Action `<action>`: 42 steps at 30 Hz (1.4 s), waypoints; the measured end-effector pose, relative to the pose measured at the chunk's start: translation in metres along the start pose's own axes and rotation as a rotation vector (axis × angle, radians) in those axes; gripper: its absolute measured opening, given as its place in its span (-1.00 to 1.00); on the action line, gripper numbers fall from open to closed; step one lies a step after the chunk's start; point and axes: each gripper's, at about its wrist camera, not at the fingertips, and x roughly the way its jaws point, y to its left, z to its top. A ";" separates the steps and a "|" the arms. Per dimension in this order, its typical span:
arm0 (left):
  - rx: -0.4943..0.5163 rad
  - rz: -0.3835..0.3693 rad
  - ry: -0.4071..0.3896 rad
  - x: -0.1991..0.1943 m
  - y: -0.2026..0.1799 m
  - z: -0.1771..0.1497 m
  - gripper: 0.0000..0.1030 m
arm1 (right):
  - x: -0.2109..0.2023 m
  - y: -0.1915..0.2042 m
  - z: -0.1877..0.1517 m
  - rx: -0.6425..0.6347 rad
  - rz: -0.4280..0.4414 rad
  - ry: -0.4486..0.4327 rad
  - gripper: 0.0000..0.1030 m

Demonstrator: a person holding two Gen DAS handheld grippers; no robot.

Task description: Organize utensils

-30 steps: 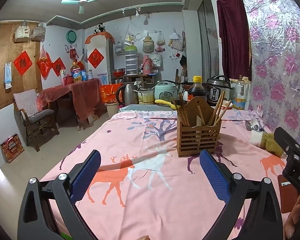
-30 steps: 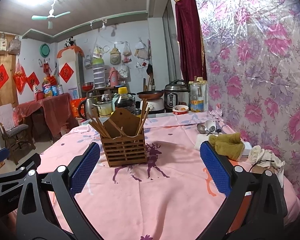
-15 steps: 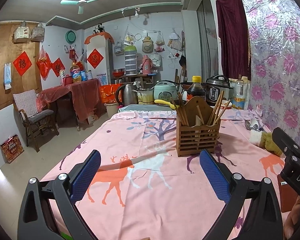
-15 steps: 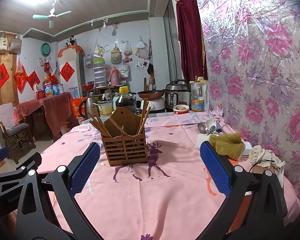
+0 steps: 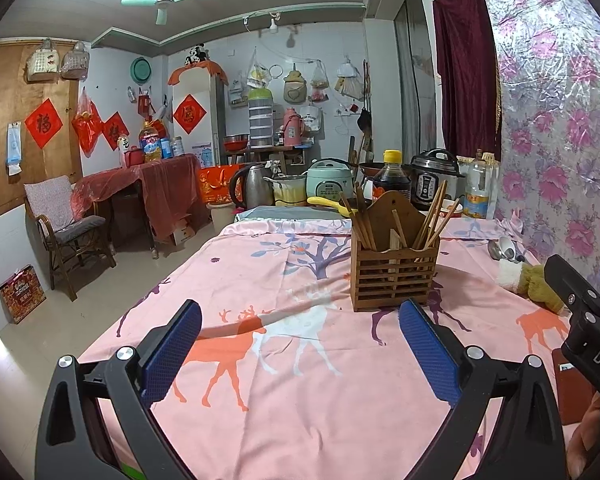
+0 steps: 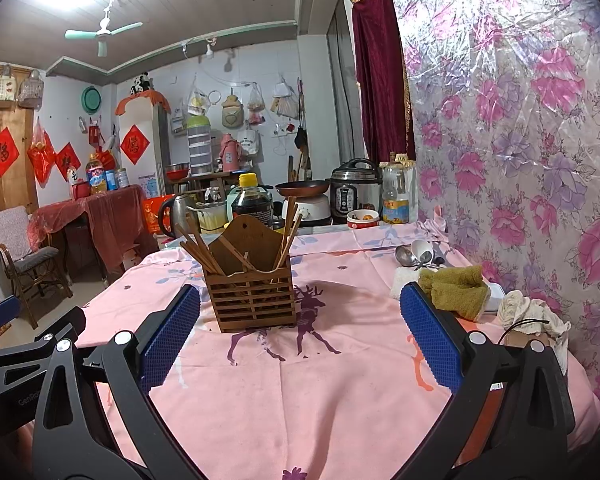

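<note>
A slatted wooden utensil holder (image 5: pixel 394 276) (image 6: pixel 252 296) stands upright on the pink deer-print tablecloth (image 5: pixel 292 360) (image 6: pixel 320 380), with several wooden chopsticks (image 5: pixel 432 218) (image 6: pixel 198 246) leaning in it. Metal and white spoons (image 6: pixel 414 254) (image 5: pixel 504 246) lie on the cloth near the floral wall. My left gripper (image 5: pixel 300 354) hovers open and empty, short of the holder and to its left. My right gripper (image 6: pixel 300 334) is open and empty too, with the holder just beyond its left finger.
An olive and white cloth (image 6: pixel 456 290) and a crumpled rag (image 6: pixel 534 314) lie at the table's right edge. A soy sauce bottle (image 6: pixel 252 204), kettle (image 6: pixel 174 216), rice cookers and a small bowl (image 6: pixel 362 218) crowd the far end. The floral wall (image 6: pixel 540 160) borders the right side.
Both grippers have drifted very slightly; the holder sits a touch higher in the left wrist view. Neither gripper's opening has changed.
</note>
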 end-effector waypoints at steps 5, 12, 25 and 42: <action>-0.003 -0.002 0.004 0.000 0.000 -0.001 0.89 | 0.000 0.000 0.000 0.001 0.000 0.000 0.87; -0.001 0.002 0.003 0.000 0.000 -0.001 0.89 | 0.000 0.001 0.000 -0.001 0.002 0.001 0.87; -0.003 -0.001 0.009 0.001 0.002 -0.002 0.89 | 0.000 0.000 0.000 0.001 0.001 0.000 0.87; -0.011 -0.020 0.001 -0.002 0.004 -0.002 0.89 | 0.000 0.000 0.000 0.004 0.001 0.000 0.87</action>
